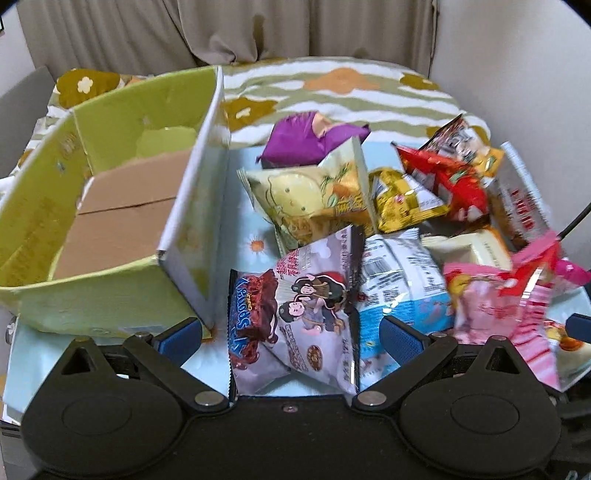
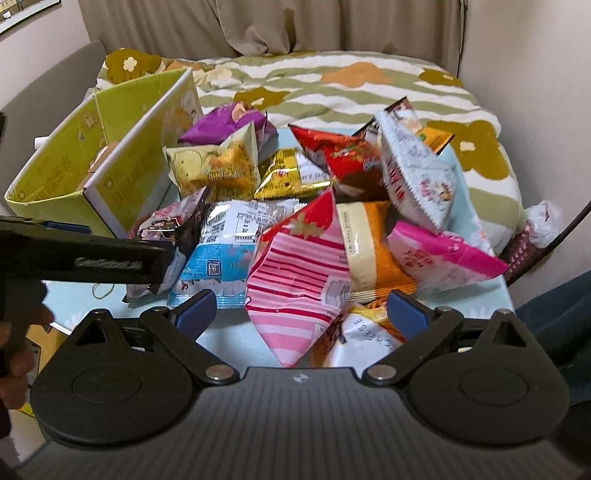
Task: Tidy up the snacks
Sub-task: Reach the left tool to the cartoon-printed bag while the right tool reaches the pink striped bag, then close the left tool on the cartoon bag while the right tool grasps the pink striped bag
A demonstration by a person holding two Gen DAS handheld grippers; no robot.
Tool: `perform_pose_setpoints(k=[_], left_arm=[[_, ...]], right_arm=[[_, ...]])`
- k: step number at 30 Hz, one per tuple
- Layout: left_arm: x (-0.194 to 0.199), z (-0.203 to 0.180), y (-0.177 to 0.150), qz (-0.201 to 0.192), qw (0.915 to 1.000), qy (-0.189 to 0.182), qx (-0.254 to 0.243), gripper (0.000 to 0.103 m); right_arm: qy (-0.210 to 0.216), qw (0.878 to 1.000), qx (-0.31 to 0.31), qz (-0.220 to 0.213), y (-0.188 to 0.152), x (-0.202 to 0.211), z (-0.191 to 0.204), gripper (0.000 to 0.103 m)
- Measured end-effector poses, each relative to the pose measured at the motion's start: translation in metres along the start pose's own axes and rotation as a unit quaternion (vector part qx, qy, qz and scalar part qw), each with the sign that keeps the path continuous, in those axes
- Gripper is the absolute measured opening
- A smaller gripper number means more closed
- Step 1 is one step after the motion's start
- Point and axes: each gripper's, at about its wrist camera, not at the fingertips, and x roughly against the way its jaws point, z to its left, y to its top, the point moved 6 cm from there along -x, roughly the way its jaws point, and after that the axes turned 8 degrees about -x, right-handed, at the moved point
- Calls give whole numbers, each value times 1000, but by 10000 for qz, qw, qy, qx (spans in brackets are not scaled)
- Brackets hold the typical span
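Observation:
A heap of snack packets lies on a pale blue table top (image 1: 236, 206). My left gripper (image 1: 291, 336) is open just above a grey cartoon packet (image 1: 314, 306), its blue pads either side of it and not touching. An open green cardboard box (image 1: 122, 155) stands left of the heap, holding nothing I can see. My right gripper (image 2: 301, 314) is open over a pink striped packet (image 2: 299, 280). A purple packet (image 2: 221, 125), a yellow one (image 2: 214, 166) and a red one (image 2: 340, 155) lie further back. The left gripper (image 2: 162, 258) reaches in from the left in the right wrist view.
A bed with a green, white and orange flowered blanket (image 2: 332, 85) lies behind the table, beige curtains (image 1: 221, 29) beyond it. A wall closes the right side. A hand (image 2: 18, 350) holds the left tool. A dark cable (image 2: 554, 240) crosses at right.

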Motion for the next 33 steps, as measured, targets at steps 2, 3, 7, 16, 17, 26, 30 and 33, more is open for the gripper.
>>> perform_pose_setpoints(k=[2,3,7,16,17,26,30,33], left_arm=[[-9,1,1,58,10000,22,13,103],[-11,1,1,72,10000,33,23,103],[-23,3,4,124,9999,102,-22,102],[-46,12,-3,423,9990,115,-129,82],[-46,13,-3,392,9990,123,-160,79],[-39,10,-4,277,9989,75,-365,75],[-32,7,-6,230,9990,35,-389,75],[-25,3,-5,175,9990,14,-413,75]], right_arm=[[-45,10000,6,61,0,-6,1,103],[-69,10000,11,72,0,-9,2,103],[-169,9998,53,85,3,-19,3,103],[-258,9993,14,264,8,-43,4,98],[-265,9992,10,284,8,-45,4,97],[-257,9990,-129,347,10,-57,4,92],[-247,9992,-129,291,11,-56,4,83],[-252,9993,-136,245,12,-52,3,79]])
